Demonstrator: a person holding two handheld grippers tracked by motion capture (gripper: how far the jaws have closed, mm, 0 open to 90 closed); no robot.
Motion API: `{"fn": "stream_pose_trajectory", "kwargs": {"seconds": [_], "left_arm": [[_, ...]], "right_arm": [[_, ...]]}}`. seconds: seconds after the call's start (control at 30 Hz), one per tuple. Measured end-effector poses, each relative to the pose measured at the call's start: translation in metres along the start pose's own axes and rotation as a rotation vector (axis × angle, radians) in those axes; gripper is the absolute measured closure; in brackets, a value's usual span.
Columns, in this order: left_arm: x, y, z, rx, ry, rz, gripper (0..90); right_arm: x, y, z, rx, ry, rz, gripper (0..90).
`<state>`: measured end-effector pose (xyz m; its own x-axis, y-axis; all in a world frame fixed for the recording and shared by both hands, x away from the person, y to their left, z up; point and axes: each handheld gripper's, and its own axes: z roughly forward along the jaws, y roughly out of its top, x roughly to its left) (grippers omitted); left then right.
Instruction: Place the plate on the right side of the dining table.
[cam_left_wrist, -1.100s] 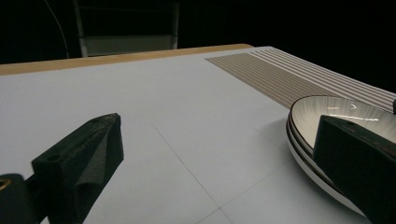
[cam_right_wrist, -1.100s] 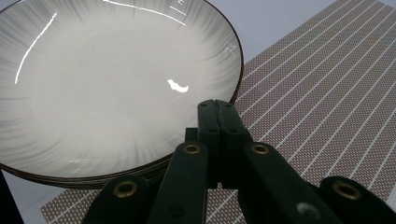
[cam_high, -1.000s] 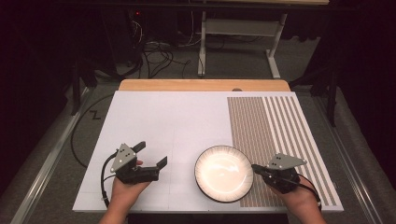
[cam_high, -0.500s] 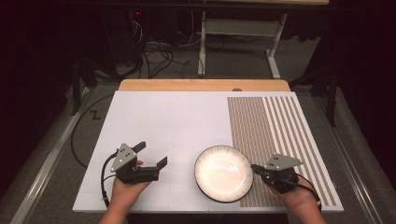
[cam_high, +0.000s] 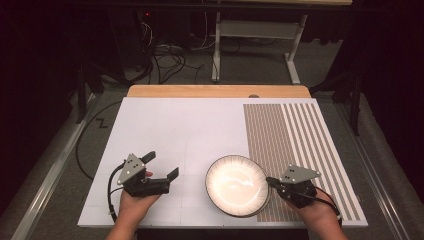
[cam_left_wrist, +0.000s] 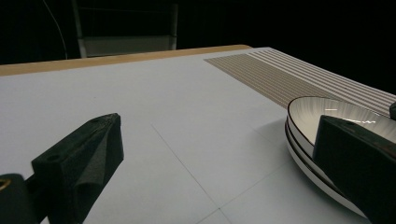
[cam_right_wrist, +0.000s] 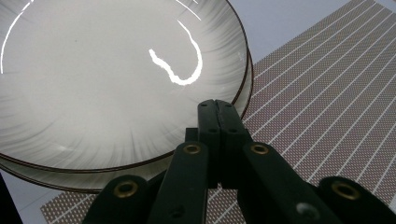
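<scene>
Plates (cam_right_wrist: 116, 84), two stacked; right tongs (cam_right_wrist: 218, 109) closed beside their rim, left tongs (cam_high: 162, 166) open.

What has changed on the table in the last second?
The right gripper moved slightly left, its shut jaws coming to the rim of the plates. The left gripper stayed open in place, and the plates did not move.

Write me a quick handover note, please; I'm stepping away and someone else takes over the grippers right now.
Left gripper: open, hovering over the white table, left of the plates, holding nothing.
Right gripper: jaws shut together at the right rim of the plates, gripping nothing as far as I can tell.
Plates: two stacked near the front edge, partly over the striped mat.
Done: nothing lifted or separated.
Left: probably grasp the top plate and move it.
</scene>
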<state>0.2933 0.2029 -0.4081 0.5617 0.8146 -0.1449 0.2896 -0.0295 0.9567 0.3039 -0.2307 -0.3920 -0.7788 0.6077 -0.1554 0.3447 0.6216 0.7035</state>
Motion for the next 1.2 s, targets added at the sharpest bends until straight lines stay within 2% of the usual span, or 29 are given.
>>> {"fn": "stream_pose_trajectory", "kwargs": {"seconds": [0.4, 0.7, 1.2], "left_arm": [[0.0005, 0.0003, -0.0011, -0.001, 0.008, 0.01, 2.3], [0.0006, 0.0005, -0.0014, -0.004, 0.006, 0.011, 2.2], [0.0004, 0.0004, -0.0008, -0.001, -0.006, 0.012, 2.1]], "right_arm": [[0.0054, 0.0035, 0.005, -0.003, 0.031, -0.007, 90.0], [0.0072, 0.0048, 0.0074, -0.008, 0.063, 0.005, 90.0], [0.0054, 0.0037, 0.0081, -0.014, 0.083, 0.023, 90.0]]}}
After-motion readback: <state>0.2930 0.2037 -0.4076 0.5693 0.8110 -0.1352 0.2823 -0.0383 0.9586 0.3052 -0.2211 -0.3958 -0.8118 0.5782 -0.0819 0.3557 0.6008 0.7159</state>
